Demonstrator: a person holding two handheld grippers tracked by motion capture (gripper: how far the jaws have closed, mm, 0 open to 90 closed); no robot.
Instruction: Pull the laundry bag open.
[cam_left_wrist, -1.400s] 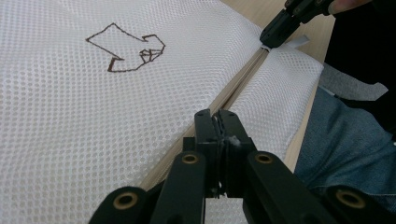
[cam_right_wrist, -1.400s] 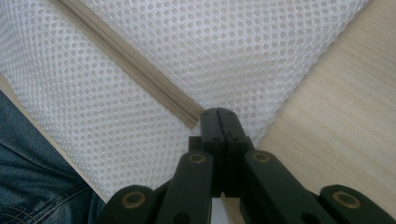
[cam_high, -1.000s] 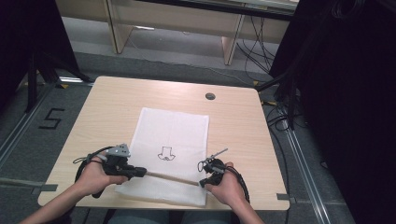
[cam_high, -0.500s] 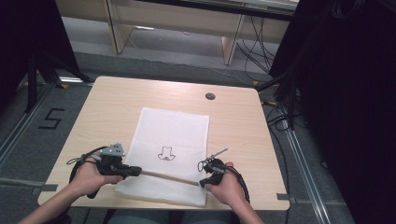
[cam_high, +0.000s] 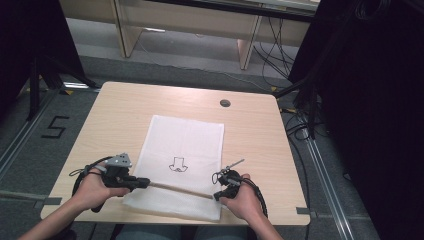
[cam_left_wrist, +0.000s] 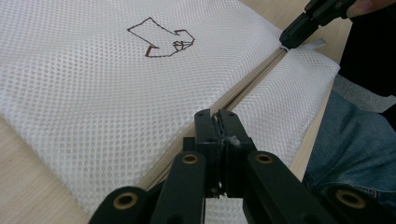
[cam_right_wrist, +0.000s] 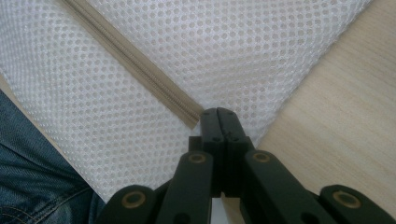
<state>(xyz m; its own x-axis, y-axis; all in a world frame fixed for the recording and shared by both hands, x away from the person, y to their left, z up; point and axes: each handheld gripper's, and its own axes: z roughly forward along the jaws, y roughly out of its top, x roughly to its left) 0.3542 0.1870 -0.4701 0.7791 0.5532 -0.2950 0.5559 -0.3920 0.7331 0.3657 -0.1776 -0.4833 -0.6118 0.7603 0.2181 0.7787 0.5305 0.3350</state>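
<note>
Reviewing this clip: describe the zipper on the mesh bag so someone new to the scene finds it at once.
On the light wooden table lies a white mesh bag with a small dark drawing on it. Near the bag's edge closest to the person, a thin beige zipper runs between the shut left gripper and right gripper. It is the only tan line on the white mesh.

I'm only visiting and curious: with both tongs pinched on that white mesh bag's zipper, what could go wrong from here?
1. The left tongs are shut on the zipper; a hard pull may slip them off it or snag mesh.
2. The right tongs pinch the mesh bag near the zipper's end; if that grip slips, the bag might bunch.
3. The bag's near edge overhangs the table, so it could slide towards the person's lap.
</note>
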